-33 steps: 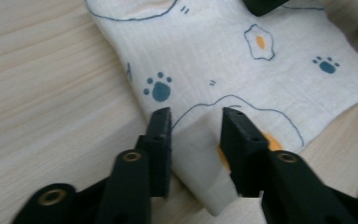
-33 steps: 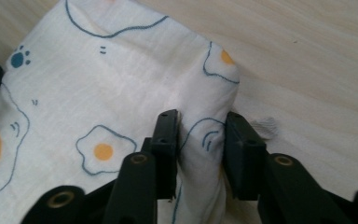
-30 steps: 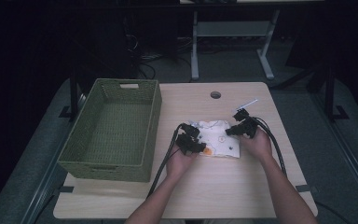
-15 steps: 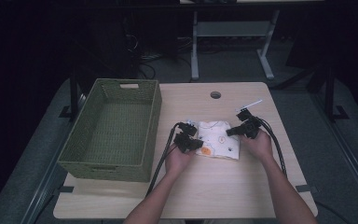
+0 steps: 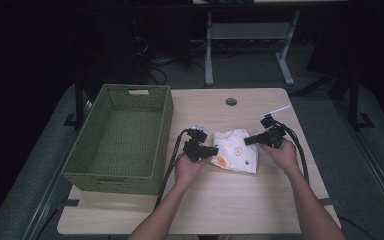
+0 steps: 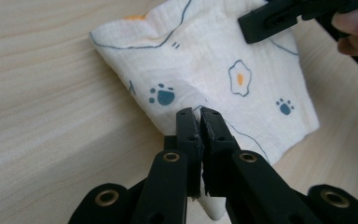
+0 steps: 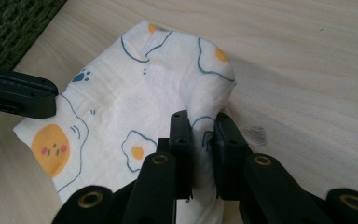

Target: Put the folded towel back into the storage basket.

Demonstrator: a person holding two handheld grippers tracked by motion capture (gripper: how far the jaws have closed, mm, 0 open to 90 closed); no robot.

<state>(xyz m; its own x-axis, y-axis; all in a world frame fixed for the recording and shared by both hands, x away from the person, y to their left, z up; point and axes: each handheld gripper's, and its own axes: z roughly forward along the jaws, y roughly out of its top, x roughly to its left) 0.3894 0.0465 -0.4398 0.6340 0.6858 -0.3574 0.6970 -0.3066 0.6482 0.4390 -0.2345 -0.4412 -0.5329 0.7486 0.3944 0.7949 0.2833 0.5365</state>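
- High view: cloth lies on the table, right of the basket and apart from it. Left gripper sits at the cloth's left edge, right gripper at its upper right edge.
- Left gripper view: jaws pinched tight on a thin cloth edge; the fabric runs down between them. The right gripper bites the far side.
- Right gripper view: jaws clamped on a bunched fold that fills the gap between them. The left gripper sits on the opposite edge, with the basket beyond.
- Handling, judged: thin crinkled cotton, very light, fully limp, not fragile. It will sag and drape between the two grips and could slip from a shallow pinch.
- Best hold: hems or corners, opposite sides, bite deep enough to catch the hem.
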